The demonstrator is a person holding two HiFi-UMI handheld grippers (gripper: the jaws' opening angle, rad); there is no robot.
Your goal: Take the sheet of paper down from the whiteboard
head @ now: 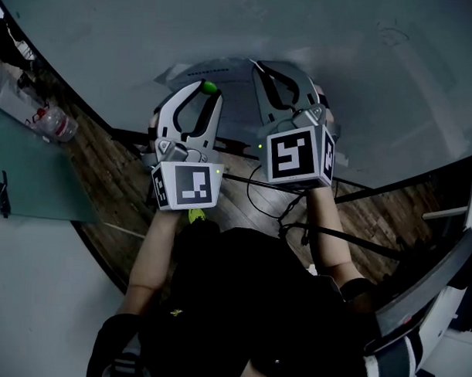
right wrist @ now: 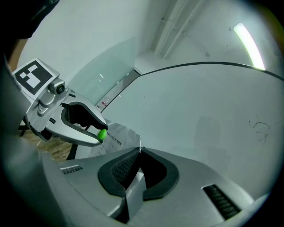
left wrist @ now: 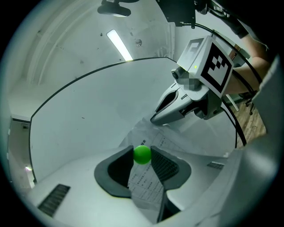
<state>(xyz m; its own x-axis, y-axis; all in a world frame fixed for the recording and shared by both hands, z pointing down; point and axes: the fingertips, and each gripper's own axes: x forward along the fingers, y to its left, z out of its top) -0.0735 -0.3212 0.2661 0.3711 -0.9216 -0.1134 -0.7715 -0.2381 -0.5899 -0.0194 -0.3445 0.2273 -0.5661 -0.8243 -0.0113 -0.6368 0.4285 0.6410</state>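
Two grippers meet at the whiteboard in the upper centre of the head view. The left gripper pinches a small green ball between its jaw tips, and the sheet of paper runs through the gap behind the ball. The right gripper has its jaws drawn together on an edge of the same sheet, which passes down between its pads. The crumpled sheet lies against the board in the lower centre of the left gripper view, spanning both tools

left tongs clamped partway, right tongs pinched nearly shut, both level.
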